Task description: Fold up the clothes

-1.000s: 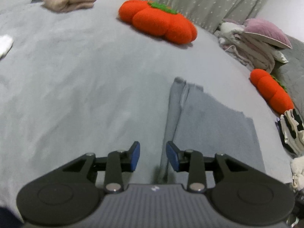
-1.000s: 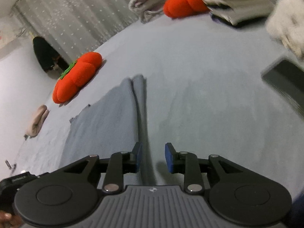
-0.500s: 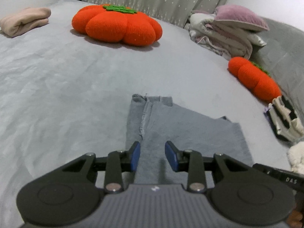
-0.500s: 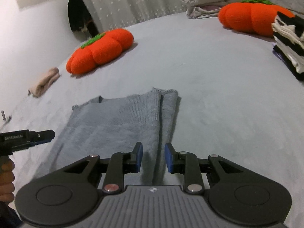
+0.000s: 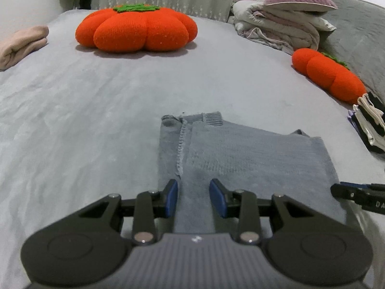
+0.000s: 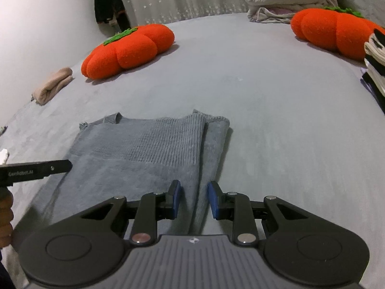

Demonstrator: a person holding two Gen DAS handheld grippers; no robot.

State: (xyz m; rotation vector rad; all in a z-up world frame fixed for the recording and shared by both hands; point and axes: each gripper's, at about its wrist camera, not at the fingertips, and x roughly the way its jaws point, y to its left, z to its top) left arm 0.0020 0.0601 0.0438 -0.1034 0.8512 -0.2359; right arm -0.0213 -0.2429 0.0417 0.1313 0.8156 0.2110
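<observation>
the grey knit sweater [image 6: 144, 154] lies flat on the bed [image 6: 264, 96], both side strips already folded in. the left gripper [image 5: 193, 197] is above its near hem, jaws spread, holding nothing; the right gripper [image 6: 193, 200] the same, over the folded strip. the risk: one jaw may catch only the top layer, so the fold opens. the orange cushion [image 5: 136, 30] at 12 o'clock is well apart.

Black hand-held gripper [image 5: 193, 198], blue pads [image 5: 172, 198], silver screws.
</observation>
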